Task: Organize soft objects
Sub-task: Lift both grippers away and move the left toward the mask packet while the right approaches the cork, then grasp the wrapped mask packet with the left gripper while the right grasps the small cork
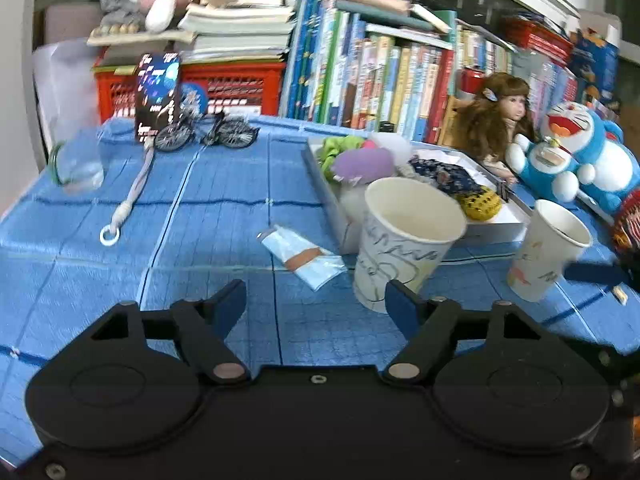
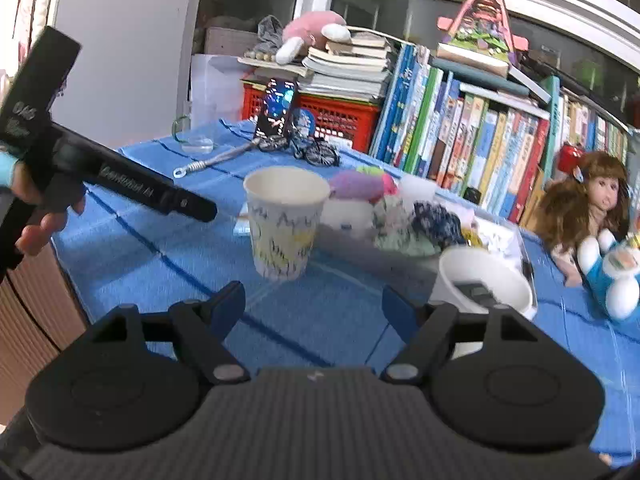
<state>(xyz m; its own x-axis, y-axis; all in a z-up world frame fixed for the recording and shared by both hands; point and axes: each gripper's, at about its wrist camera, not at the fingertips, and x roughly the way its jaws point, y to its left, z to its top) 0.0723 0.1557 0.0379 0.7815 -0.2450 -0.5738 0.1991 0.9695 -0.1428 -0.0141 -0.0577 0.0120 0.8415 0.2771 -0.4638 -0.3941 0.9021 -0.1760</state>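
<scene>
Evidently the work had barely begun: both tools hovered over the blue quilted cloth on the table (image 1: 120,240), and neither carried anything. The left gripper (image 1: 316,300) had its blue-padded jaws spread with only bare cloth showing between them, and the right gripper (image 2: 314,300) stood spread likewise, empty.

The soft objects lay heaped in a shallow white tray (image 1: 496,226) set towards the far right of the table: a fluffy lilac pom-pom (image 1: 362,164), a lime-green fabric scrunchie (image 1: 340,148), a dark blue patterned scrunchie (image 1: 444,172) and a yellow crocheted piece (image 1: 480,200), crowded and touching one another. Two white paper cups with scribbled drawings stood in front of that tray, the nearer one (image 1: 404,240) just beyond the left gripper's right finger (image 1: 400,304), the other (image 1: 548,248) further right.

Judging from this layout, the step in hand looked to be a reach towards the tray to pick one soft item, probably for sorting into a cup. To do it well, the gripper should have passed over or around the near cup, which would tip easily if nudged. It should then have come down on a single item at the edge of the heap, the pom-pom or the yellow piece, pinching deep into its bulk rather than its fluff, so that neighbours were not dragged along. A flat pale-blue wrapped packet (image 1: 304,256) lay on the cloth to the left of the cup and need not be disturbed.
</scene>
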